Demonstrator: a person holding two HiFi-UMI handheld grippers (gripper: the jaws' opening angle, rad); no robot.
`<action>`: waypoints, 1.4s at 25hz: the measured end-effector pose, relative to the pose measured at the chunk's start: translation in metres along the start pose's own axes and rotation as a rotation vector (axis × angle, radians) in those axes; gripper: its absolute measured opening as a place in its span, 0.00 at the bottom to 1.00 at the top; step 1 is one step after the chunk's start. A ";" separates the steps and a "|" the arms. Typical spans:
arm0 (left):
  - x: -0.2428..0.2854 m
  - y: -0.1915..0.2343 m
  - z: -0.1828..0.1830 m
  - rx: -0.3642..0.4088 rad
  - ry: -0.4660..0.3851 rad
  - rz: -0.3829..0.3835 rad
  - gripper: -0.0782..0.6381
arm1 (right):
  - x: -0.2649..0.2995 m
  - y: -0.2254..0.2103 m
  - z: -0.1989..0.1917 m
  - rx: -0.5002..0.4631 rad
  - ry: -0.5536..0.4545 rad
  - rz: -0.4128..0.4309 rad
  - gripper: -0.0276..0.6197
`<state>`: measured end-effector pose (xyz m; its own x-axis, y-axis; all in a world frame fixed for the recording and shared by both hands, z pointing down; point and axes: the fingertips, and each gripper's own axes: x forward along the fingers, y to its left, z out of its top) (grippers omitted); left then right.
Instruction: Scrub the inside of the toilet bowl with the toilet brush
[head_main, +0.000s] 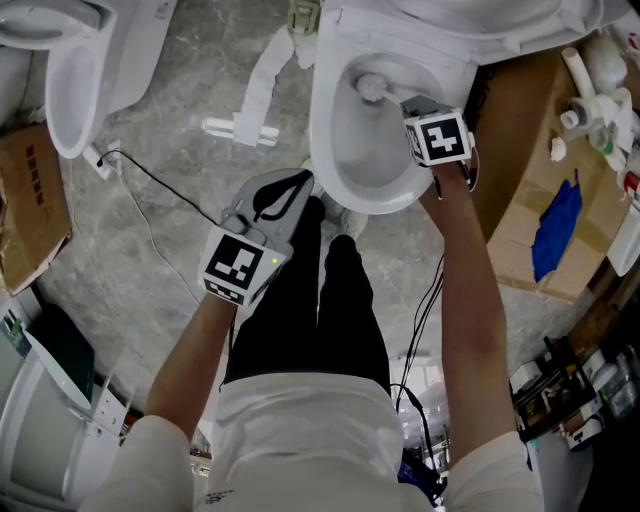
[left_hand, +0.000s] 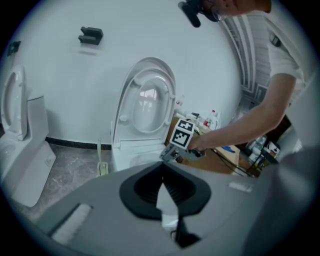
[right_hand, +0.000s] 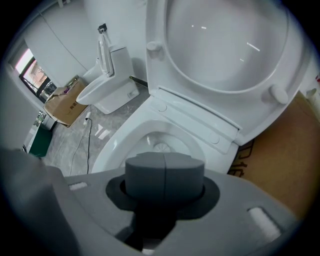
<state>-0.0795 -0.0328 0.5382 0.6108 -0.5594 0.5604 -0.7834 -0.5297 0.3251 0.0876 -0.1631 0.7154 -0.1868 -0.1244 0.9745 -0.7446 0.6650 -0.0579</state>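
In use: right gripper (head_main: 408, 106) holding toilet brush (head_main: 372, 87) inside toilet bowl (head_main: 328, 150).
The right gripper's jaws are clenched on the brush handle, and the brush head sits against the bowl's far inner wall. The left gripper (head_main: 297, 186) is closed on nothing and is held nearer the person, just left of the bowl's near rim.

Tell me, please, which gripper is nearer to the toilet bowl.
Right. The right gripper sits over the toilet bowl, shut on the toilet brush; the left gripper hangs in front of it, outside the rim.
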 end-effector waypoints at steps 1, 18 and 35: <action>0.001 0.000 0.000 0.001 0.001 -0.002 0.10 | -0.001 -0.005 -0.001 0.005 -0.001 -0.006 0.27; 0.020 -0.027 0.013 0.041 0.008 -0.050 0.10 | -0.033 -0.046 -0.078 0.125 0.066 -0.072 0.27; 0.016 -0.072 0.022 0.061 -0.019 -0.032 0.10 | -0.034 0.014 -0.133 0.127 0.102 0.031 0.27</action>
<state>-0.0110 -0.0175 0.5070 0.6381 -0.5528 0.5359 -0.7552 -0.5852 0.2954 0.1685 -0.0513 0.7103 -0.1495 -0.0253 0.9884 -0.8156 0.5682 -0.1088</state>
